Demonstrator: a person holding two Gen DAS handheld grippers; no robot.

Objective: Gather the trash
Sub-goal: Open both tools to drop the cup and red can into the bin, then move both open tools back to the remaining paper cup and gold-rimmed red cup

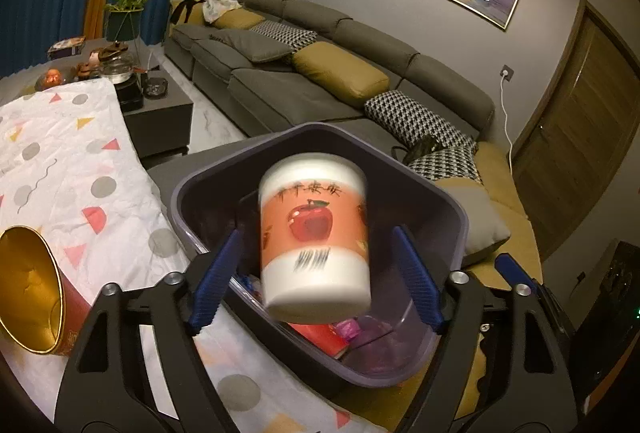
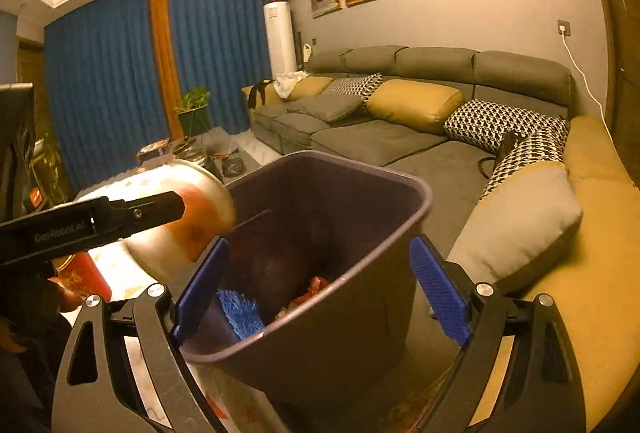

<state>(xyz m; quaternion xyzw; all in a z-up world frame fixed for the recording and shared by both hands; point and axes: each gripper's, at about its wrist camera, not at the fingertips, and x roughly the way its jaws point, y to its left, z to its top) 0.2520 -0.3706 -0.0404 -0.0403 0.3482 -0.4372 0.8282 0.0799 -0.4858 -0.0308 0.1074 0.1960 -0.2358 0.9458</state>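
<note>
Paper cup [image 1: 314, 239], white with a red apple printed on an orange band, hangs blurred between the spread blue pads of the left tongs [image 1: 316, 283]. Neither pad touches it; these tongs are released. The cup sits over the open mouth of the dark purple trash bin [image 1: 444, 195], just above red and purple scraps lying in the bin's bottom.

In the right wrist view, the right tongs [image 2: 320, 291] are also spread wide, with the bin between the pads. The left pad is by the bin's near rim and the right pad stands just off the outer wall; whether either presses the bin cannot be told. The blurred cup shows at the bin's left rim, partly behind the left tongs' black body.

Left of the bin, a red tube with a gold inside [image 1: 30, 291] lies on its side on the patterned white cloth [image 1: 76, 169]. Beyond stands a grey sofa [image 1: 320, 73] with yellow and houndstooth cushions.
</note>
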